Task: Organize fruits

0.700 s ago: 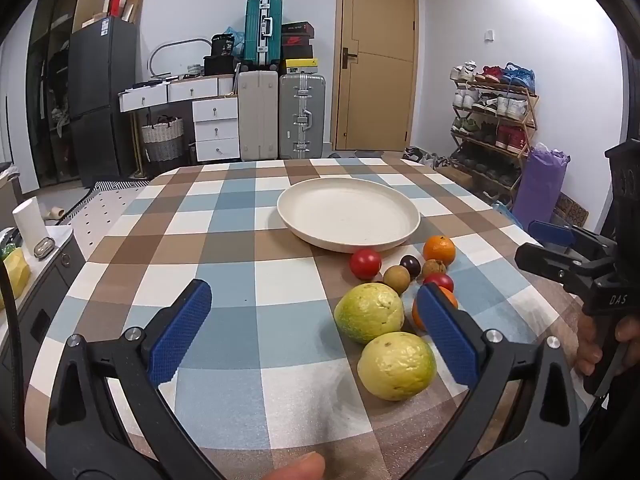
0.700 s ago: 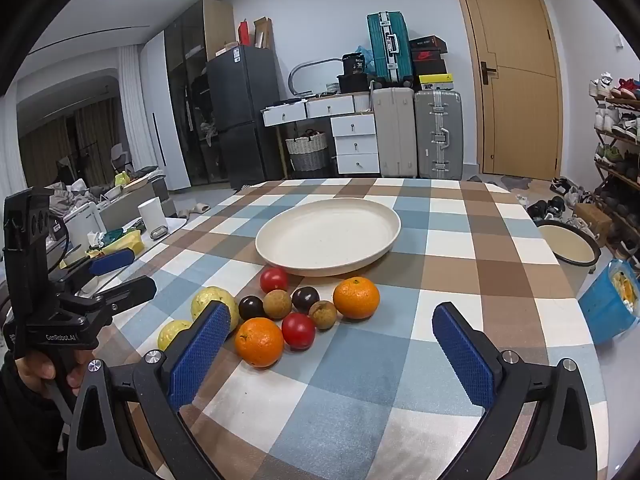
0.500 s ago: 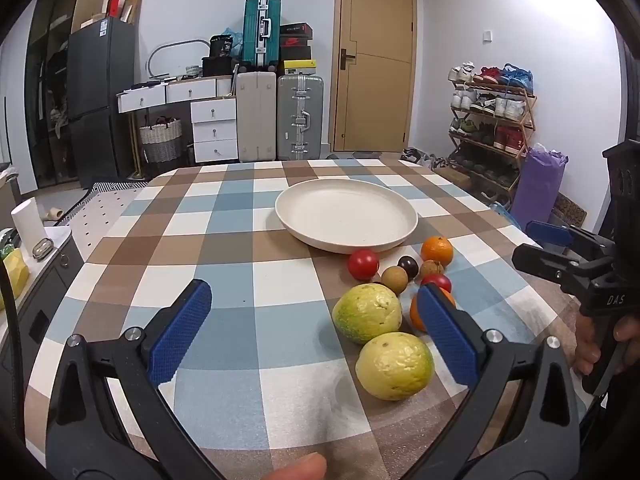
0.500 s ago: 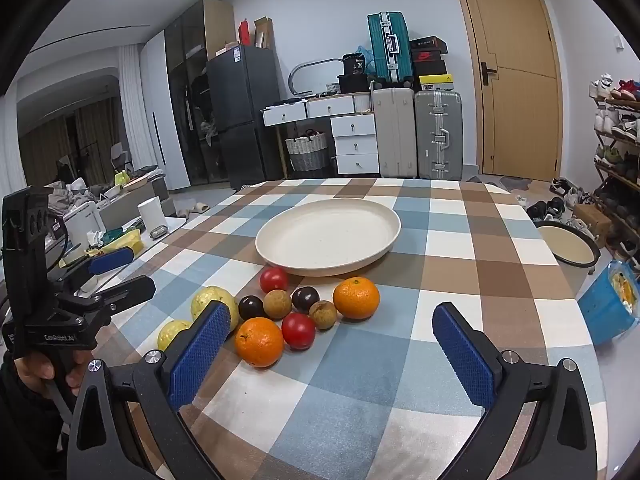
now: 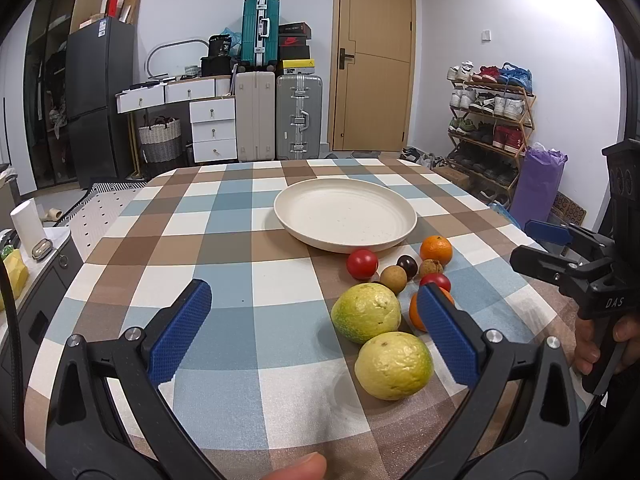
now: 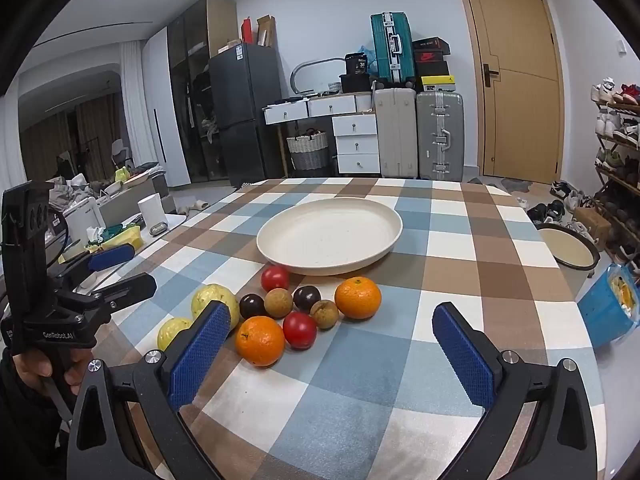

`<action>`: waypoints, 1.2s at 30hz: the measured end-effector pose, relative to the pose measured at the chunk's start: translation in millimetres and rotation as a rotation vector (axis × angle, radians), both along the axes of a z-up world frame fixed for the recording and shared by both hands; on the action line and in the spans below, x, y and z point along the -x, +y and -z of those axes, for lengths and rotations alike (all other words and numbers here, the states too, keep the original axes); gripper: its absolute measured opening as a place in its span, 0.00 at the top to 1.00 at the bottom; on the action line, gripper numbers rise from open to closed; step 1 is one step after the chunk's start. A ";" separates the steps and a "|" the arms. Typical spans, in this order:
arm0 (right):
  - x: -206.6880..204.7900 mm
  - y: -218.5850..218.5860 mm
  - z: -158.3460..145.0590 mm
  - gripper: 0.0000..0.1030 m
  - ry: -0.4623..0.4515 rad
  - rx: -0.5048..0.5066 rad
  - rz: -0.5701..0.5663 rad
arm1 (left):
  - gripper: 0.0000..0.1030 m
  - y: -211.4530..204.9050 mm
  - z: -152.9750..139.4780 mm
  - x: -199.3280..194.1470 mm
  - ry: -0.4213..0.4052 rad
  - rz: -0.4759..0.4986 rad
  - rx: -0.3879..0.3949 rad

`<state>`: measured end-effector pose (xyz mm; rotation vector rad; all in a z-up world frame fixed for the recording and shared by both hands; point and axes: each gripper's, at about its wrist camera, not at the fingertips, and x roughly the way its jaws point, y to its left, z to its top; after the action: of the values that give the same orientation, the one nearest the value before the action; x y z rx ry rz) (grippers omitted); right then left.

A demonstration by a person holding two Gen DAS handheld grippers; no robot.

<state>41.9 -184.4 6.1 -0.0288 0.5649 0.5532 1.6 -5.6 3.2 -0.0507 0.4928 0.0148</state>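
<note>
A cream plate (image 5: 345,216) (image 6: 329,234) lies bare mid-table on the checked cloth. In front of it sits a cluster of fruit: two yellow-green guavas (image 5: 366,313) (image 5: 393,365), two oranges (image 6: 357,297) (image 6: 260,340), two red tomatoes (image 6: 275,277) (image 6: 300,330), two dark plums (image 6: 307,298) and two brown longans (image 6: 278,303). My left gripper (image 5: 312,334) hangs open, the near guava just inside its right finger. Open too, my right gripper (image 6: 332,352) hovers right of the near orange with nothing between its pads.
Each view shows the other hand-held gripper at its edge (image 5: 576,268) (image 6: 68,300). Off the table's right side stand a blue bin (image 6: 610,312) and a round bowl (image 6: 568,246). Suitcases, drawers and a shoe rack line the far wall.
The left gripper's view has shifted very slightly; the fruit, the plate and both sets of jaws look the same.
</note>
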 end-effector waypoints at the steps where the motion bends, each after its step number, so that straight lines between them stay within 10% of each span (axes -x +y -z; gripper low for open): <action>1: 0.0 0.2 0.0 0.00 0.000 0.001 -0.001 | 0.00 -0.9 -0.6 -0.4 0.000 0.000 -0.002; 36: 2.0 2.3 1.1 0.00 -0.007 0.012 -0.002 | 0.00 -5.0 -0.1 4.1 -0.004 0.004 0.002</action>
<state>39.9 -182.1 5.0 -0.0426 0.5618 0.5511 -2.5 -10.6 3.4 -0.0519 0.4889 0.0104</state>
